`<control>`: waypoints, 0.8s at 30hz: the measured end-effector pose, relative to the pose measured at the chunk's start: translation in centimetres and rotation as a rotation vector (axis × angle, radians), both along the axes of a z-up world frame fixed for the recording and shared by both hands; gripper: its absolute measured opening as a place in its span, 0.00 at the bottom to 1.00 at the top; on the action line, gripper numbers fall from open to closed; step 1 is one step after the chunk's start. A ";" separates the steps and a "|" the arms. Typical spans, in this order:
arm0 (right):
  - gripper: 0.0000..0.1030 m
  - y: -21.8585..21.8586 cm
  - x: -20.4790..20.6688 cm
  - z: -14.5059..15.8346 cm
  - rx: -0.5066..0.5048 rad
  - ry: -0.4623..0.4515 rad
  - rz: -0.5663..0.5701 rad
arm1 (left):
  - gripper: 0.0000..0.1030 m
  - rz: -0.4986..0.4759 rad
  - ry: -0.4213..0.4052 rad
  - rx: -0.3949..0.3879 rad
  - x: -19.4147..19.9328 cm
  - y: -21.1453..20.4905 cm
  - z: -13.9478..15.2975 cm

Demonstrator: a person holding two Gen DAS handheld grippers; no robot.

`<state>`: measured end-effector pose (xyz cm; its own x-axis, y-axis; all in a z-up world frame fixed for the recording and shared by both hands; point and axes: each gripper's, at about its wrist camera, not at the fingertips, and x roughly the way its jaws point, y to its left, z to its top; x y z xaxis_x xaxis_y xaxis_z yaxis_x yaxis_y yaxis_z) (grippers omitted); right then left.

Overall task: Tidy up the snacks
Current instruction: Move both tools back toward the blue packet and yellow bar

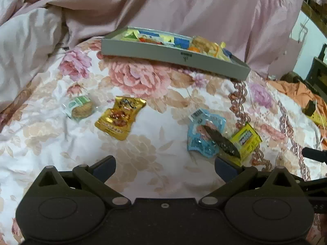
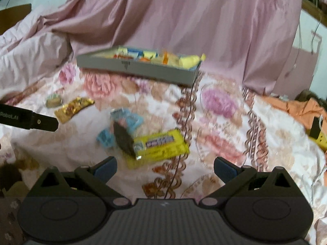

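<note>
Snacks lay loose on the bed; you held both grippers spread and empty, ready to load the tray.

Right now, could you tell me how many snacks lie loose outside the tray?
5: cookie far left, gold packet beside it, blue packet, dark packet across it, yellow bar rightmost. None seems hidden.

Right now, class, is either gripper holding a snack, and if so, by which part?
Nothing is held. The left gripper and the right gripper both stand open and empty above the bedspread; the yellow packet lies untouched.
</note>
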<state>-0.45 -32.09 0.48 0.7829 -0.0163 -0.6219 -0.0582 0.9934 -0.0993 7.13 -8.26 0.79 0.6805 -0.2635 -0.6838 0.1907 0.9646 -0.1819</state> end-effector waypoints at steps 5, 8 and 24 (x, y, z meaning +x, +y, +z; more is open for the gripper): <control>1.00 -0.1 0.7 -0.6 0.016 0.032 0.007 | 0.99 -0.014 0.019 0.008 0.4 -0.9 -0.4; 1.00 -0.4 1.0 -0.8 0.039 0.049 -0.004 | 0.99 -0.024 0.028 0.011 0.6 -1.6 -0.6; 1.00 -2.6 2.8 -0.4 -0.093 0.044 0.057 | 0.99 -0.045 0.148 -0.093 5.5 -7.3 -1.7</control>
